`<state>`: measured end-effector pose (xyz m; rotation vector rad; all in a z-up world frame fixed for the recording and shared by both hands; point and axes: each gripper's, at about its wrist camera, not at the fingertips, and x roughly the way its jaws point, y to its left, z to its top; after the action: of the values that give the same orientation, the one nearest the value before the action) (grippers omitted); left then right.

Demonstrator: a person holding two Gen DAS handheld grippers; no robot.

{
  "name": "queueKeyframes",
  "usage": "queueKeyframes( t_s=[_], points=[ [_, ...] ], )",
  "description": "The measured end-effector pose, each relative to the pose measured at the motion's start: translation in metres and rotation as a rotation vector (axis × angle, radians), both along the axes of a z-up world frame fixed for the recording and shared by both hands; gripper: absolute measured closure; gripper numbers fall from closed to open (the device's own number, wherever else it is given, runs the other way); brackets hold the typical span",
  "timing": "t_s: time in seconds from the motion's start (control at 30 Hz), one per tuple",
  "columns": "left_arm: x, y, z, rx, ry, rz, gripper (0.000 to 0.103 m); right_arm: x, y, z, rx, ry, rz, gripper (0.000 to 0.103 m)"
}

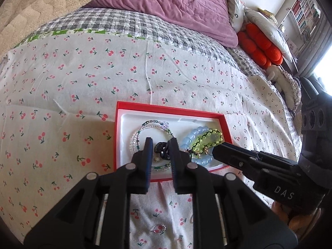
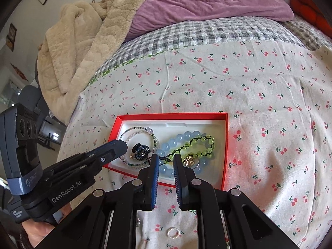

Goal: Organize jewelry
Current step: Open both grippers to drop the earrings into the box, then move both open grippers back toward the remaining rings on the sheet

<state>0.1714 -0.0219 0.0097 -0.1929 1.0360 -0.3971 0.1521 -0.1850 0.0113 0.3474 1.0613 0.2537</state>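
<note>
Your left claw point(image 1: 160, 143) and right claw point(image 2: 166, 158) hover narrowly parted, empty, over the red box point(image 2: 226, 145); loose rings point(image 2: 173, 232) remain on the bed

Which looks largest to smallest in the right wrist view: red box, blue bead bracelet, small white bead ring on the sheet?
1. red box
2. blue bead bracelet
3. white bead ring, smallest though nearest the camera.

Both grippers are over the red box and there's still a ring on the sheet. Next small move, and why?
Probably pull the right gripper back toward the small pearl ring and lower onto it. That ring lies on the cherry sheet outside the red box, near the right gripper's base, while the bracelets already sit inside. Its jaws are open and empty, so it's free to pick.
</note>
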Motion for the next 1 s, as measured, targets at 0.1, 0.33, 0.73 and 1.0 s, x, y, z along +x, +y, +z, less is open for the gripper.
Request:
queueKeyframes(
  t_s=[0.1, 0.33, 0.73, 1.0],
  points=[
    [-0.002, -0.002, 0.003, 0.021, -0.008, -0.007, 0.073, -0.001, -0.007, 0.003, 0.021, 0.004, -0.022, 0.086],
    [-0.015, -0.003, 0.012, 0.050, -0.024, -0.029, 0.049, -0.016, -0.014, 0.014, 0.018, -0.014, -0.017, 0.039],
    [-0.051, 0.013, 0.004, 0.151, 0.015, -0.010, 0.023, -0.058, -0.012, 0.025, -0.064, -0.024, 0.036, 0.033],
    [-0.080, 0.019, -0.024, 0.283, 0.031, -0.032, 0.022, -0.080, -0.001, 0.009, -0.158, -0.007, 0.091, 0.030]
  ],
)
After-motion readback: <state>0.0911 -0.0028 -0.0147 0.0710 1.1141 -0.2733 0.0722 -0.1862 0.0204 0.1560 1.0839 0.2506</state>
